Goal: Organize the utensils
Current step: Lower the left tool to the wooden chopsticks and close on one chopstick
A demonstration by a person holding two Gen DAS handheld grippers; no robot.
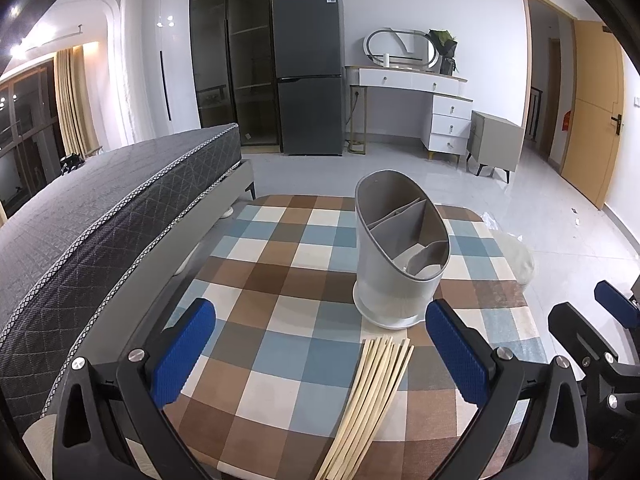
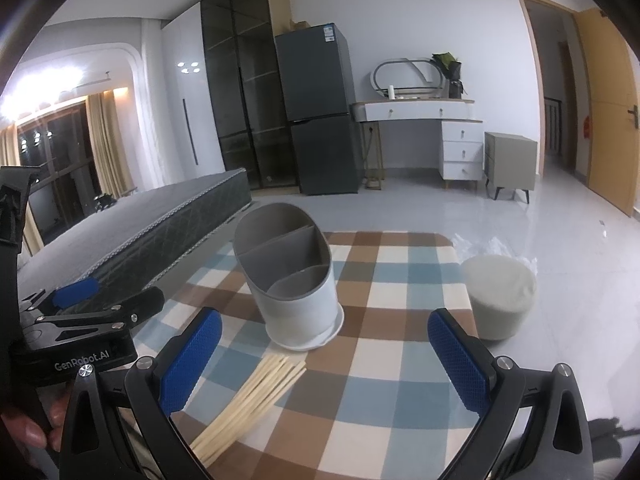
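Note:
A grey oval utensil holder (image 1: 400, 248) with three empty compartments stands on the checkered table (image 1: 280, 320); it also shows in the right wrist view (image 2: 296, 280). A bundle of pale wooden chopsticks (image 1: 372, 400) lies flat on the cloth just in front of the holder, also in the right wrist view (image 2: 252, 396). My left gripper (image 1: 320, 352) is open and empty above the near table, the chopsticks between its fingers. My right gripper (image 2: 324, 360) is open and empty, the chopsticks by its left finger. The left gripper (image 2: 76, 312) shows at the left of the right wrist view.
A grey bed (image 1: 100, 208) runs along the table's left side. A round pale stool (image 2: 500, 296) stands on the floor by the table's right edge. A dark fridge (image 1: 308, 72), a white vanity desk (image 1: 424, 96) and a wooden door (image 1: 592, 112) stand farther back.

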